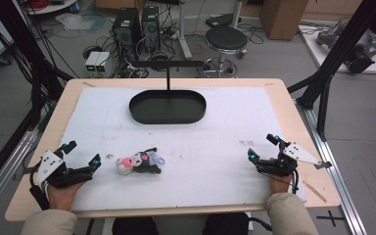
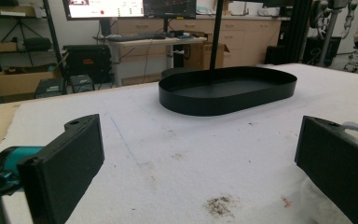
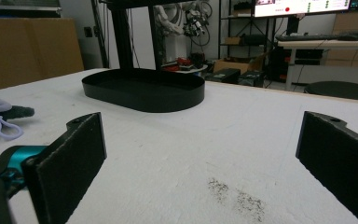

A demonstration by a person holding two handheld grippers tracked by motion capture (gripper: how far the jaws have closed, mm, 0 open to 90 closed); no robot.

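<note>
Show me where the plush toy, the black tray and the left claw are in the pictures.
plush toy [image 1: 140,162], high view, on its dark body.
black tray [image 1: 167,117], high view, on its near rim.
left claw [image 1: 82,153], high view, midway between its two open fingertips.

A lab or workshop: behind the surface [image 1: 284,105], two computer towers [image 1: 136,29] stand on the floor amid tangled cables [image 1: 142,66], beside a round stool [image 1: 225,39]; beyond them are a monitor [image 2: 128,8] and shelving [image 2: 9,42].
</note>
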